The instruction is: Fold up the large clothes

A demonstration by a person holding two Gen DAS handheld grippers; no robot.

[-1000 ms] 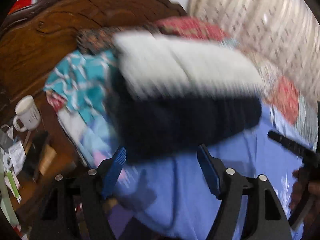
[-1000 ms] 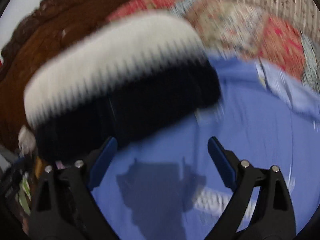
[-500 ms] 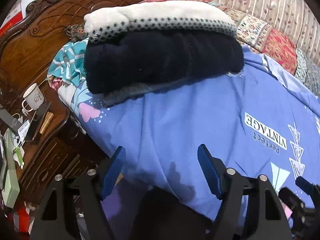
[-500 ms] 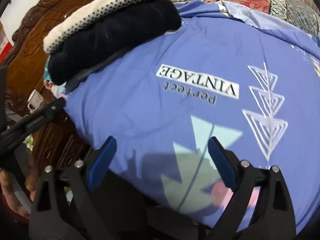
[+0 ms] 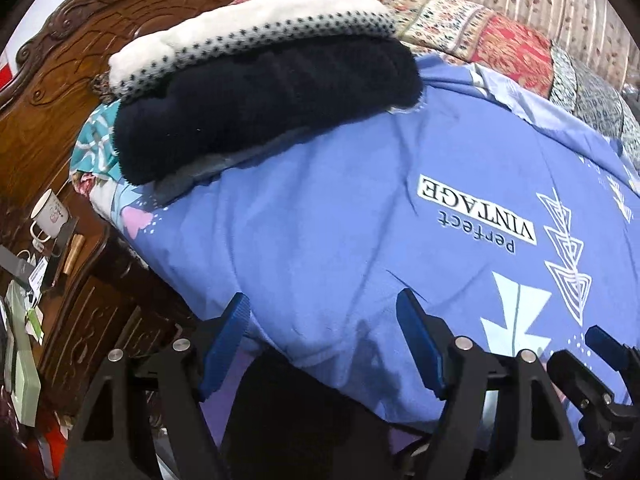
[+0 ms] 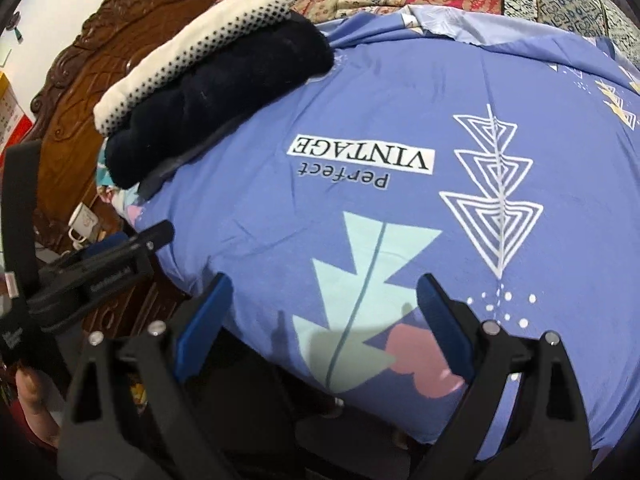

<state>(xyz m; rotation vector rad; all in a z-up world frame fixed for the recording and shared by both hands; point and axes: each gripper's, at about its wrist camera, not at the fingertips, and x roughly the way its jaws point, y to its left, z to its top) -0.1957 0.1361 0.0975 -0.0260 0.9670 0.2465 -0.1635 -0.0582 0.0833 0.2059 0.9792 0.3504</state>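
My left gripper (image 5: 324,340) sits at the bottom centre of its view, jaws spread wide and empty. My right gripper (image 6: 320,318) is likewise low in its frame, jaws wide apart, gripping nothing. My left hand (image 6: 34,404) shows at the lower left edge.

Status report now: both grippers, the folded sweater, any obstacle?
Left gripper open, empty. Right gripper open, empty. Folded sweater lies at bed's head end on blue bedsheet. No obstacle seen.
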